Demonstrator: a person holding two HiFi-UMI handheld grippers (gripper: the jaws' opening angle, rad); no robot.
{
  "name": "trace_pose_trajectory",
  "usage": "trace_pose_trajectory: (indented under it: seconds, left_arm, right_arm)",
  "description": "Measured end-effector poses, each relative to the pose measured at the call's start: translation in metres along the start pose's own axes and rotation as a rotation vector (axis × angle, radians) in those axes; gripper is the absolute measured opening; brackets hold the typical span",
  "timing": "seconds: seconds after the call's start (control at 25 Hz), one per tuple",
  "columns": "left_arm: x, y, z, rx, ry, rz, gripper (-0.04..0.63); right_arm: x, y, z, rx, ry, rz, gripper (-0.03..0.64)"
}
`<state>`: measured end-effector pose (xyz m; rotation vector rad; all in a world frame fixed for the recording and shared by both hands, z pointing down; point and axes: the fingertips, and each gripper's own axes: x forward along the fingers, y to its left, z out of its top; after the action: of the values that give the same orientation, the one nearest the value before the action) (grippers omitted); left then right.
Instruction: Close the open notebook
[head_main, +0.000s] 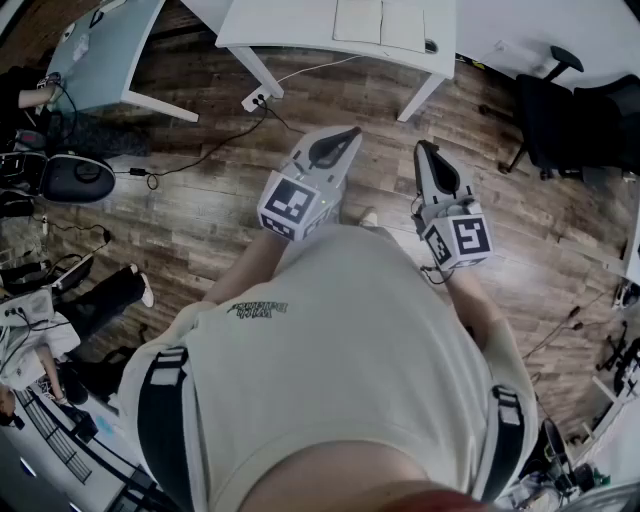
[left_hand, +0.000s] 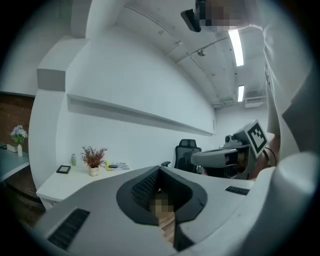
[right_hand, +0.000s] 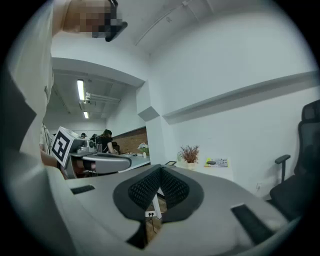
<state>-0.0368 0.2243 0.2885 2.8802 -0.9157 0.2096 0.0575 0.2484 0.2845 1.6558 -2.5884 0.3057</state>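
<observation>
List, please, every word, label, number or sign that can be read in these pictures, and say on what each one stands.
No text reads clearly in any view.
Dark print on the person's shirt: too small and upside down to read.
Marker cube of the left gripper: a black-and-white square pattern, no letters.
Marker cube of the right gripper: the same.
Yellow item on the white desk: print too blurred to read.

Open floor (head_main: 370, 110) ahead — white table (head_main: 280, 25) beyond, office chair (head_main: 560, 120) at right.

Left tool (head_main: 350, 131) and right tool (head_main: 421, 149) before white desk (head_main: 280, 25), possibly open notebook (head_main: 380, 22) atop.
</observation>
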Motion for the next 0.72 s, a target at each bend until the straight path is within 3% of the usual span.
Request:
trace_pose_trajectory:
  seconds: [0.24,0.72]
  left_arm:
    - [0.001,0.001,0.008,-0.017,-0.034,0.000,0.012]
    - [0.009,-0.011,-0.002,-0.029,0.006,-0.006,0.012]
  right_arm:
    - [0.001,-0.003,0.001,-0.011,-0.001,0.006,0.000]
    - [-0.005,-0.012,-0.001,0.010,-0.002,0.021,0.002]
